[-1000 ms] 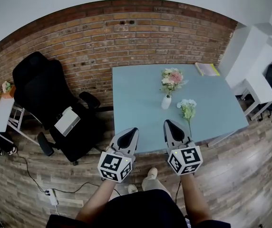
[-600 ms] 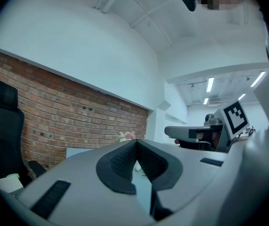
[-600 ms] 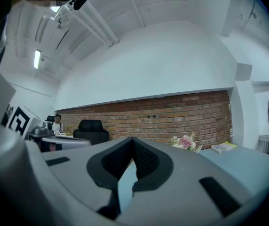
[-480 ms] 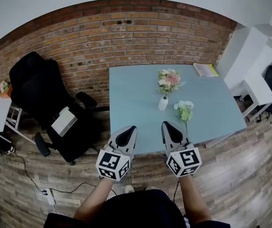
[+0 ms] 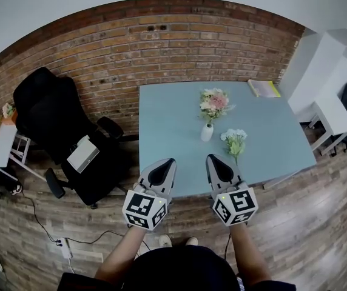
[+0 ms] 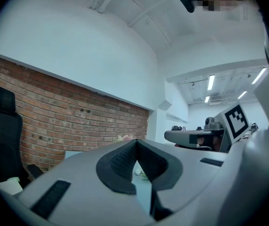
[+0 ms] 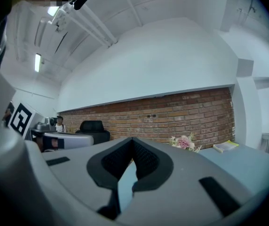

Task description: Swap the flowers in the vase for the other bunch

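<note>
Left gripper [image 5: 168,161] and right gripper [image 5: 212,157] edged toward table [image 5: 172,117].

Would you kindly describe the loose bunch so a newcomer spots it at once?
Start at the blue table by the brick wall. Right of the white vase lies the bunch. Unlike the pink flowers in the vase, it is white and lies flat.

The pale blue table [image 5: 167,120] stretches ahead of both sets of jaws. In the head view the tips of the left gripper [image 5: 169,161] and the right gripper [image 5: 212,157] overlap its near part. A small white vase [image 5: 207,133] with a pink bunch [image 5: 215,100] stands straight ahead of the right jaws. A loose white-and-green bunch [image 5: 235,139] lies flat ahead and to their right, near the vase but apart from it. A yellow-edged book [image 5: 263,88] lies at the far right corner, well beyond them.
</note>
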The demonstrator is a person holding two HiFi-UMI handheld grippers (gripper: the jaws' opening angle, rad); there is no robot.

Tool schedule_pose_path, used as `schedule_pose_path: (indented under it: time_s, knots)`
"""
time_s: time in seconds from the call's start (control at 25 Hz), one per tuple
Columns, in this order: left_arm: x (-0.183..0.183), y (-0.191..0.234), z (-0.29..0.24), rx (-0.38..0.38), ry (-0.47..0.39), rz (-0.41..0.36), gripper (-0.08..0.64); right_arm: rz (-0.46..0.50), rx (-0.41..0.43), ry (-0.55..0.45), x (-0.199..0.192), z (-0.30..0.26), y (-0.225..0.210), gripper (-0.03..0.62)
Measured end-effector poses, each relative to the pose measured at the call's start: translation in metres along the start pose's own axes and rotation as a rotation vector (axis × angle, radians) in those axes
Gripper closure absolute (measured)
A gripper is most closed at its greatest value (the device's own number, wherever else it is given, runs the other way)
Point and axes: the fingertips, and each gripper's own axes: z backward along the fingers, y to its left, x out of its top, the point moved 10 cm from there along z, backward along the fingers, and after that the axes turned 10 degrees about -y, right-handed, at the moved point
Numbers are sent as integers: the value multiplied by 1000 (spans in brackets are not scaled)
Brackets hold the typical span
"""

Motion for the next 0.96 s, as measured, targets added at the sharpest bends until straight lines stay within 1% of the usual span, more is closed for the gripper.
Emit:
schedule_pose_path:
  time_s: [0.36, 0.96]
  knots:
    - [-1, -10, -4, 18, -8, -10, 558, -8, 22, -8, 0, 4, -5, 578]
    - [-8, -22, -15, 18, 2, -2, 558, -13, 24, 5, -3, 10, -19, 578]
